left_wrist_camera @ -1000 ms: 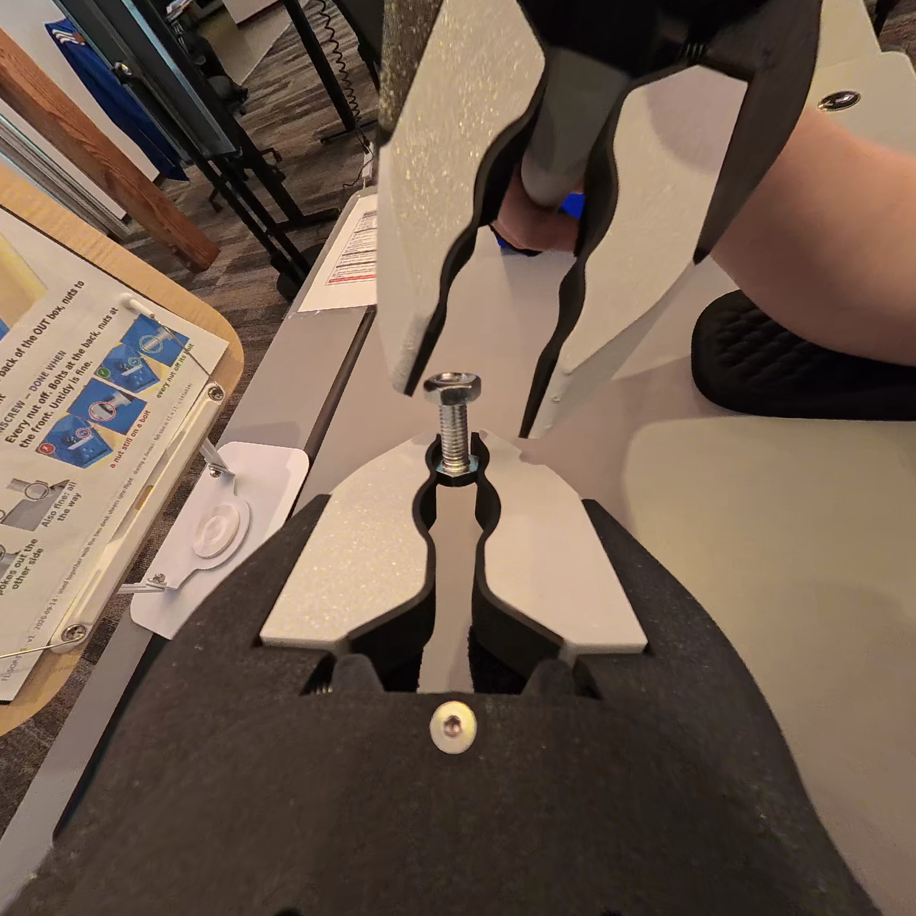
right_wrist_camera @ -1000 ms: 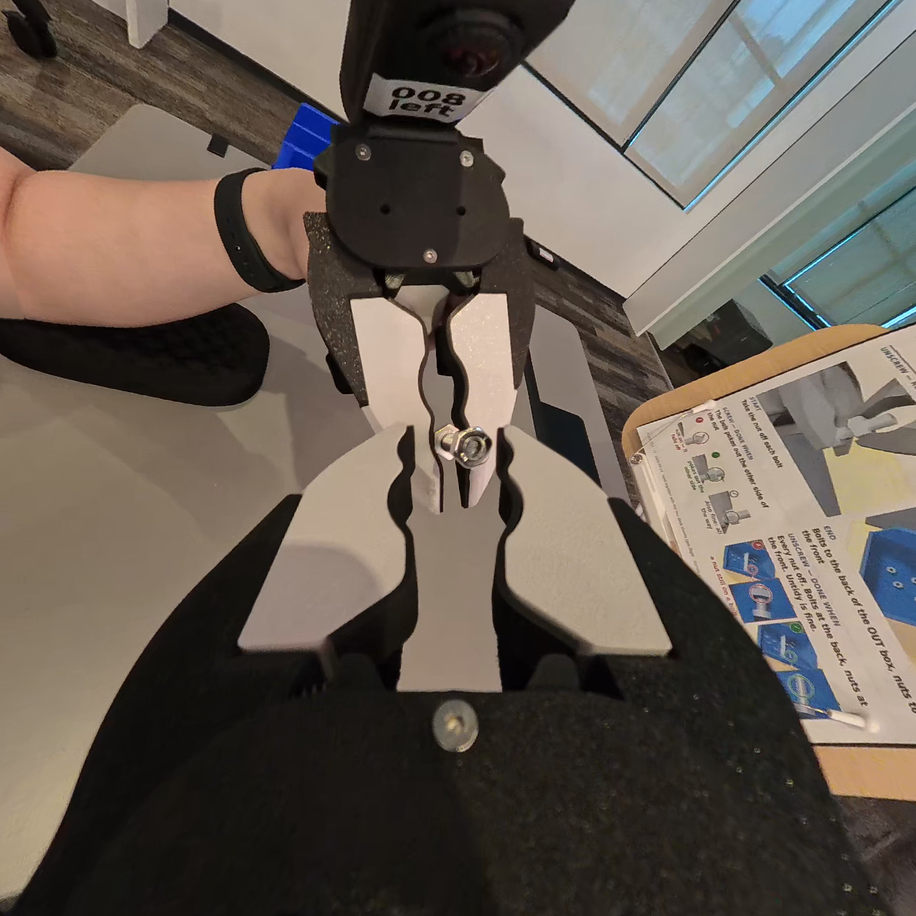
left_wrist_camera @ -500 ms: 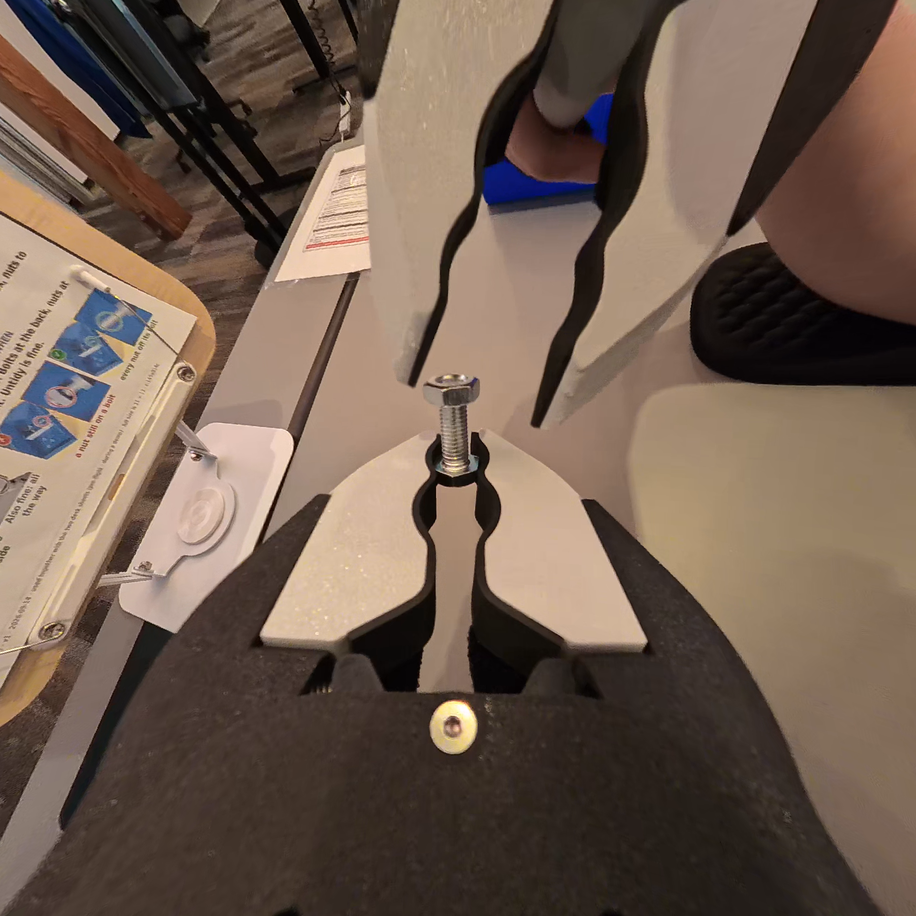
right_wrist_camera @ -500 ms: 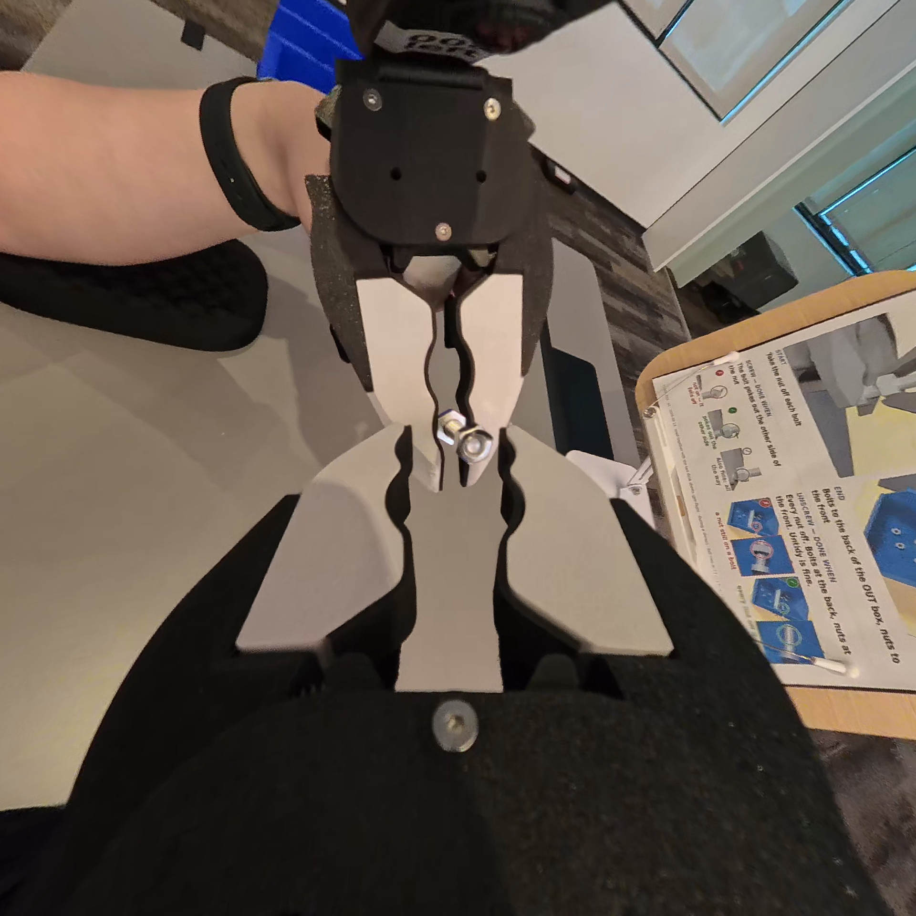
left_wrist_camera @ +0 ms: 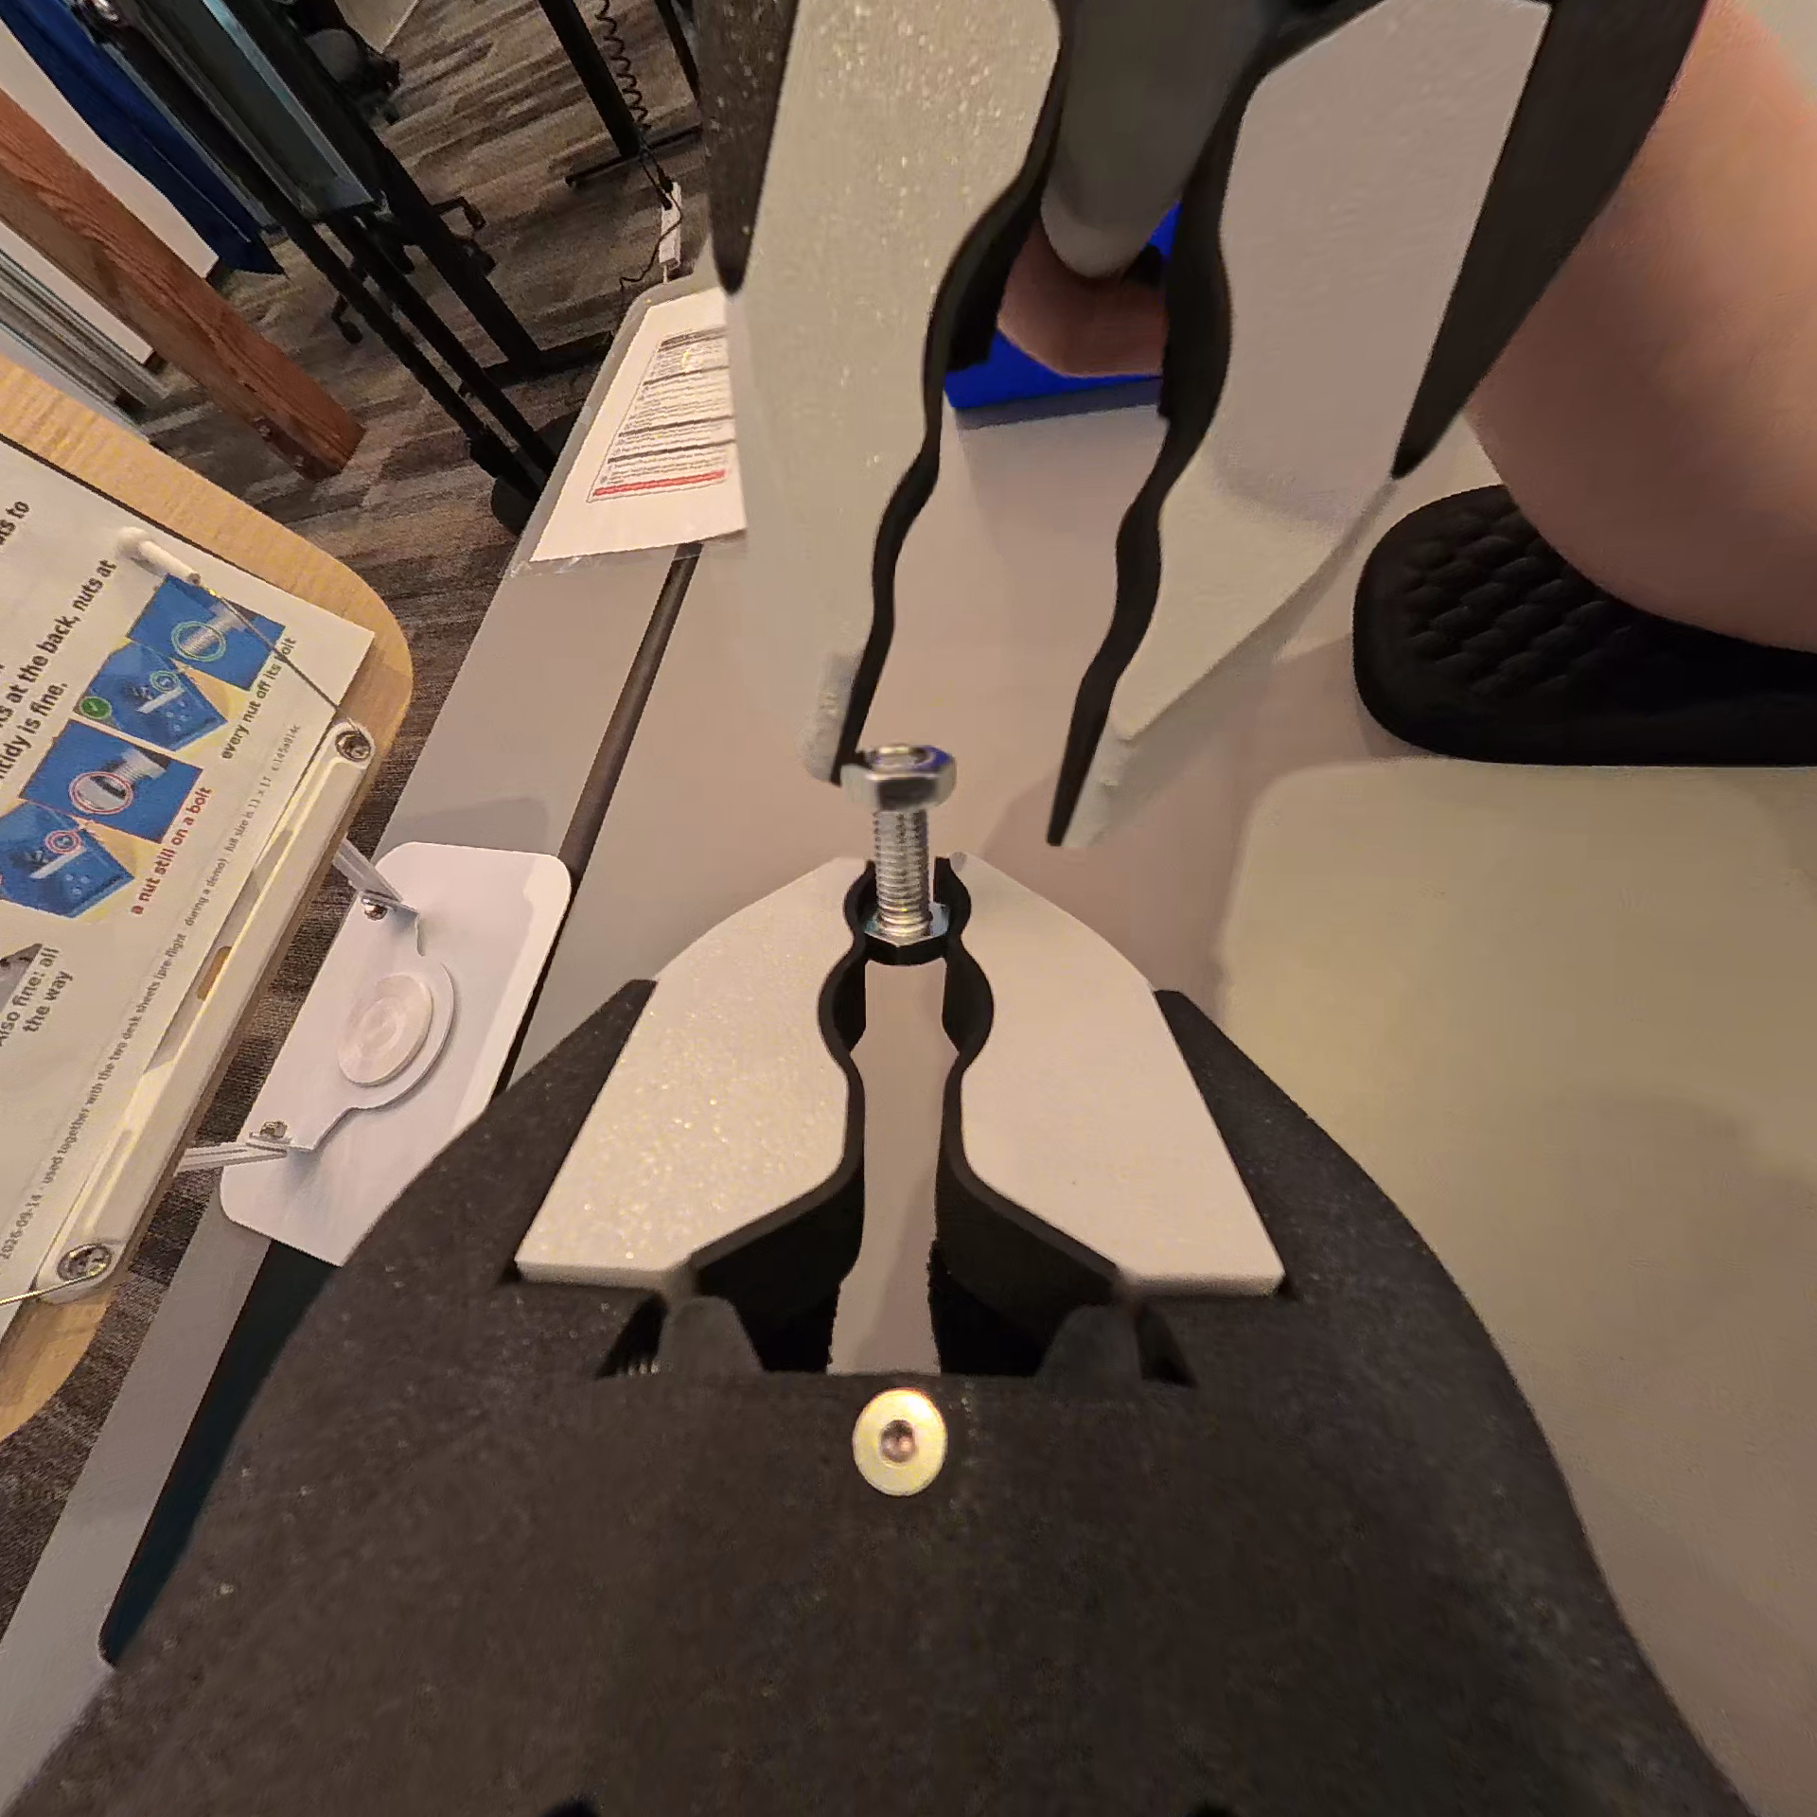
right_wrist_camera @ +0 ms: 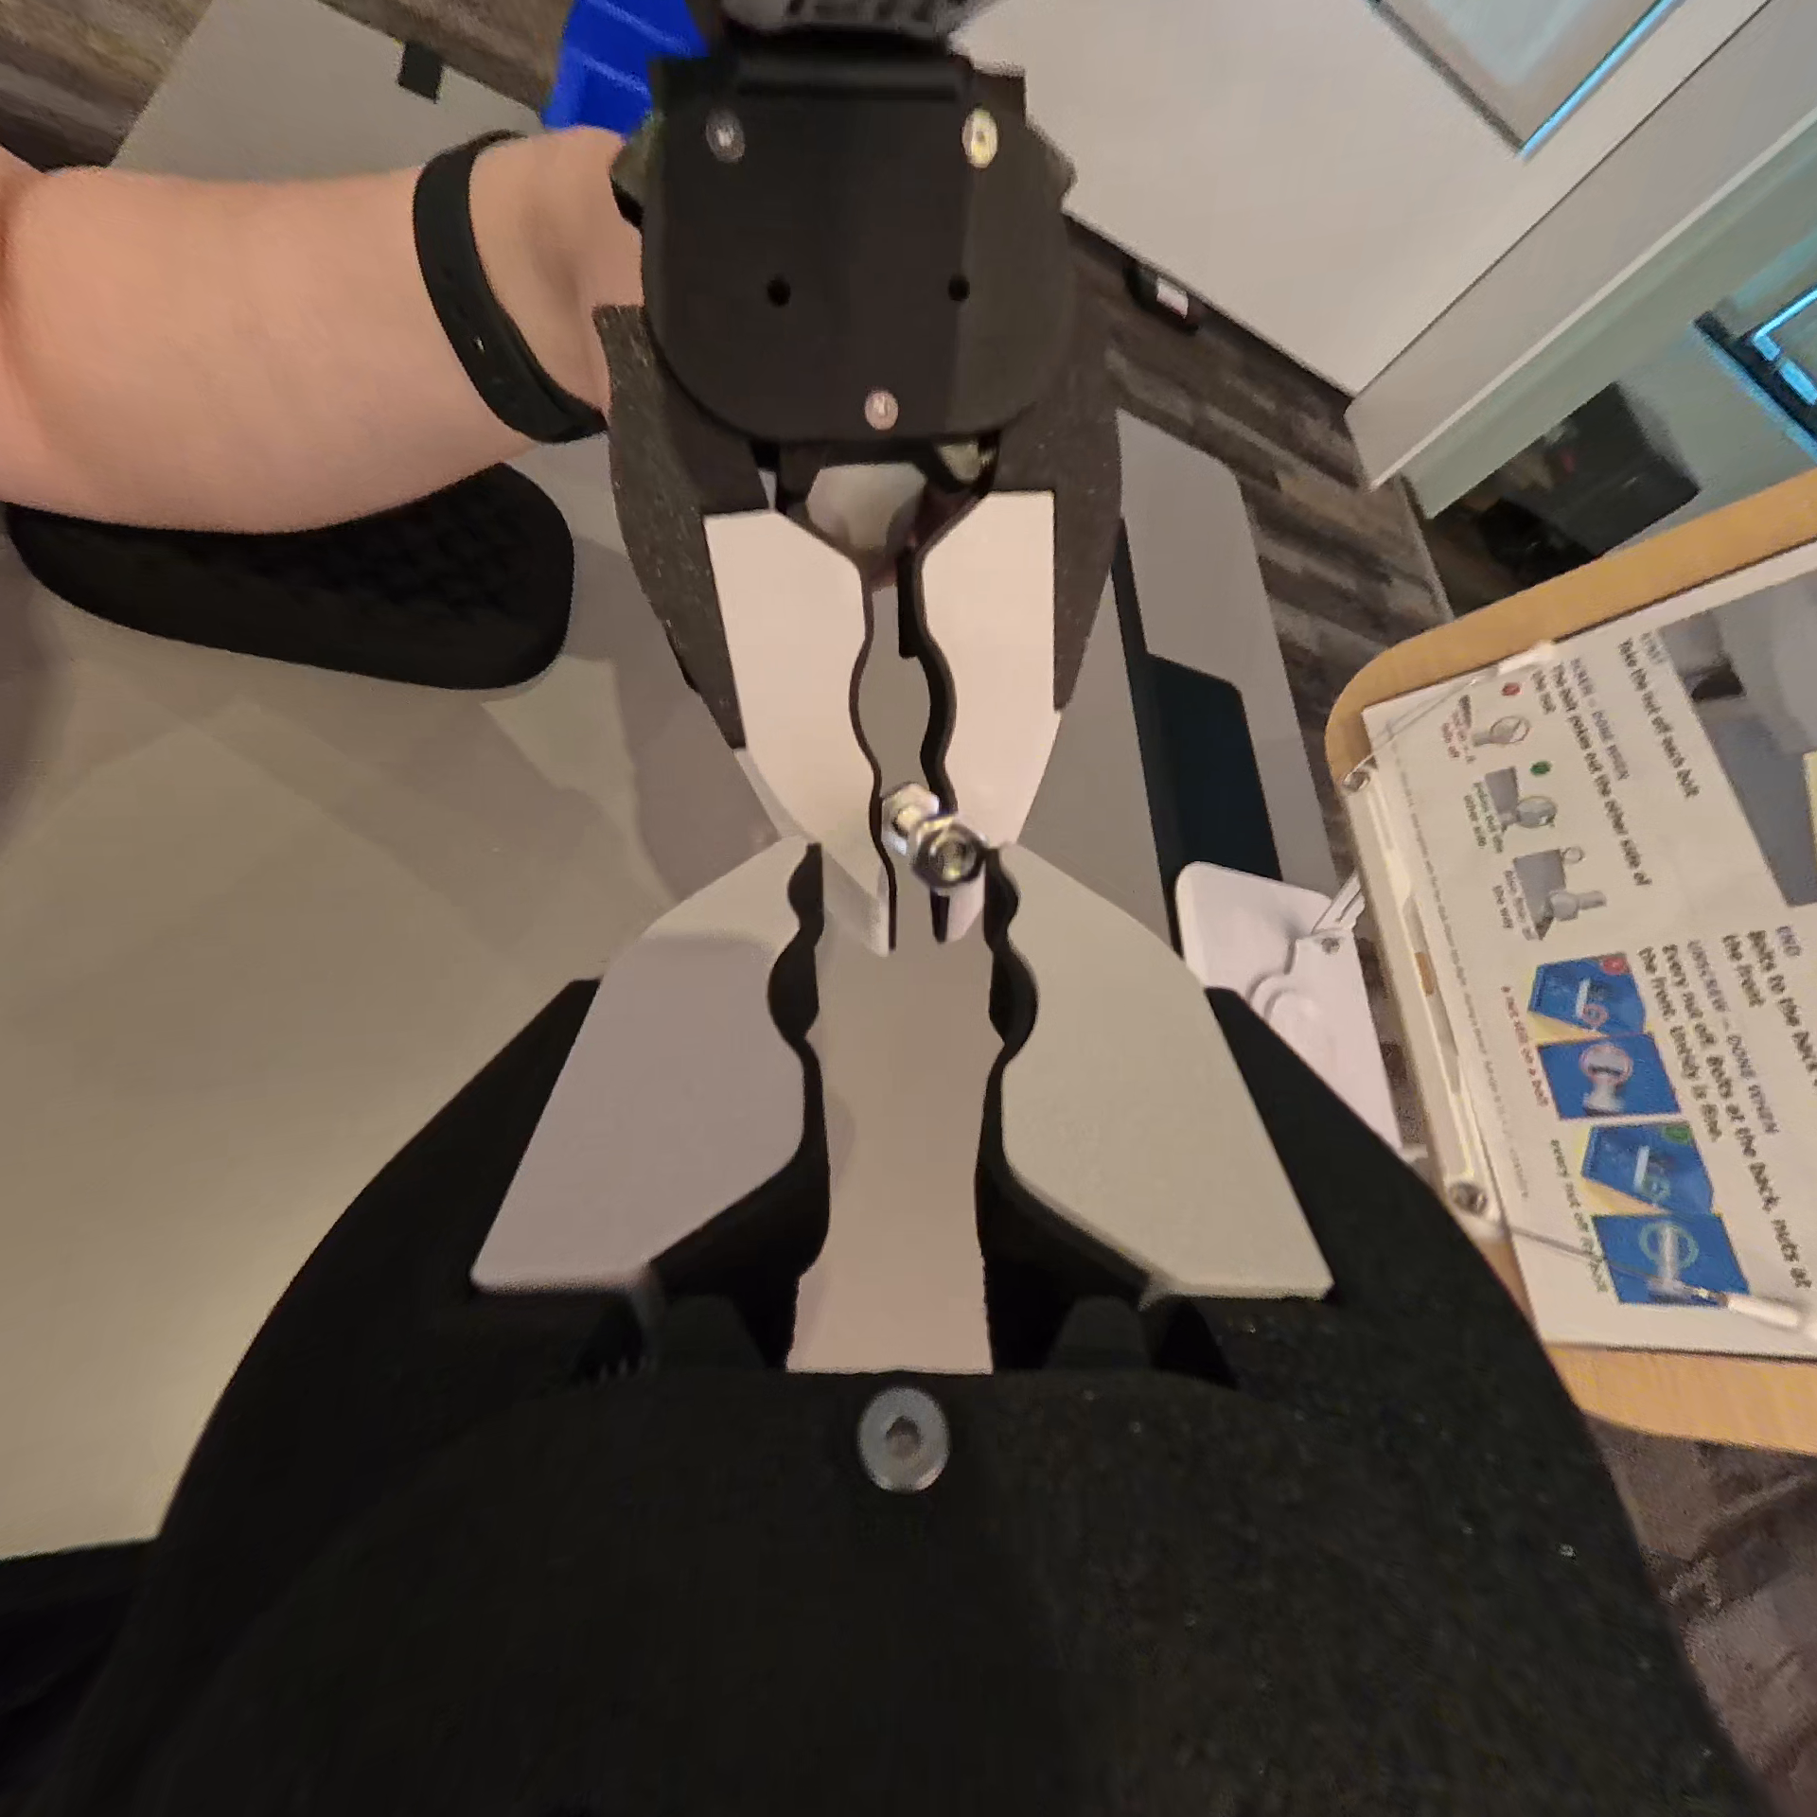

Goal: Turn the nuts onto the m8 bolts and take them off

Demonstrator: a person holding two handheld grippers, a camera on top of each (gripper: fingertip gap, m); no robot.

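Beside the bolt (left_wrist_camera: 900, 846) head, right gripper (left_wrist_camera: 949, 801) fingers now touch.

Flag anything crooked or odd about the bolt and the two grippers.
Nothing is damaged or spilled. One oddity: the open right gripper sits off-centre over the head of the bolt, one finger touching the head, the other clear of it. The left gripper is shut on the nut, with the bolt standing straight out.
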